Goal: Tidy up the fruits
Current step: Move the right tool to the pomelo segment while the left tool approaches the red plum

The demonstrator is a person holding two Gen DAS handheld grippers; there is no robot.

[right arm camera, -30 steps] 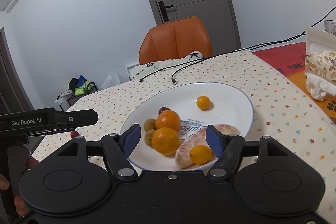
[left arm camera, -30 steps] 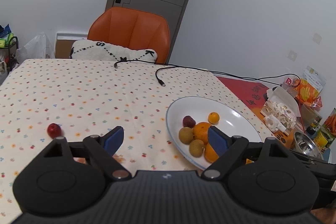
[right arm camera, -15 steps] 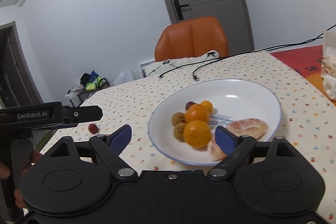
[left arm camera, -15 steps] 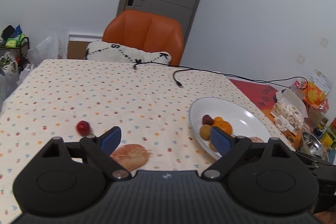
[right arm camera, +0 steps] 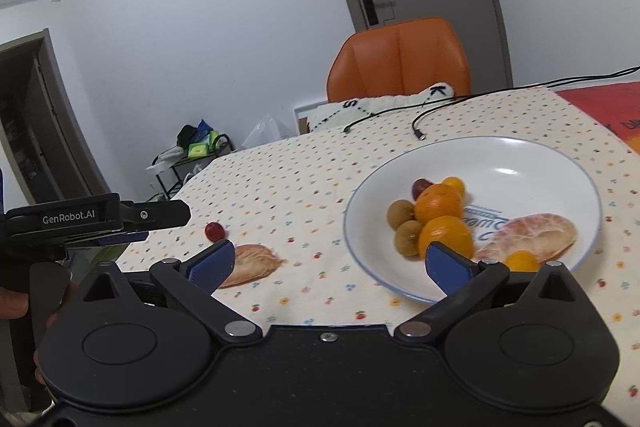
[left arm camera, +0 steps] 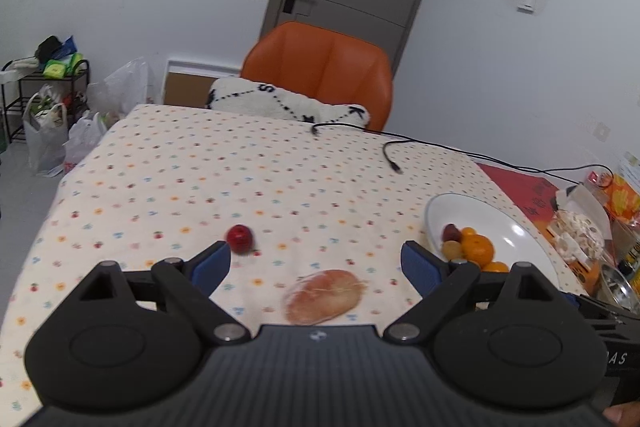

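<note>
My left gripper [left arm camera: 316, 263]: blue-padded fingers spread wide, holding nothing, above the dotted cream tablecloth [left arm camera: 200, 179].
My right gripper [right arm camera: 326, 263]: fingers wide apart too, empty, hovering at the near rim of the round white ceramic plate [right arm camera: 560, 163].
Peeled pink pomelo segment [left arm camera: 322, 295]: on the cloth, between my left fingers in that view.
Small red round fruit [left arm camera: 240, 238]: on the cloth, just beyond my left fingertip.
Plate contents: oranges [right arm camera: 438, 203], brown longans [right arm camera: 400, 214], another pomelo piece [right arm camera: 532, 237].
</note>
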